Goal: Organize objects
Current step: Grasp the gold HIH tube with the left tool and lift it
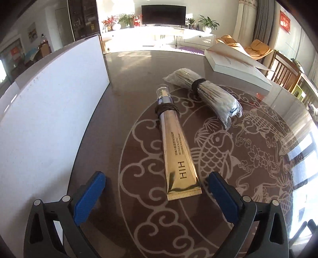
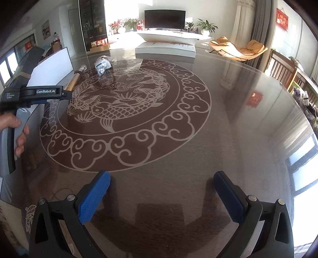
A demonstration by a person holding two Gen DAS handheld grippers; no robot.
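Needed to lower wide-open left gripper (image 1: 157, 190) squarely over gold cream tube (image 1: 177, 150) lying just ahead between jaws; right gripper (image 2: 162, 195) wide, empty.

Left wrist view sits low and close over the bench (image 1: 111, 123), tilted steeply down along the left claw (image 1: 157, 190), with the gold tube (image 1: 175, 146) right under the lens. Right wrist view looks down the same way along the right claw (image 2: 162, 196), farther back from the fish pattern (image 2: 123, 93). Both face the television (image 2: 165, 18) wall. They share the tube, the wrapped bundle (image 1: 206, 95), the white board (image 1: 51, 111) and the pattern; the right view also catches the left claw's body from the side.
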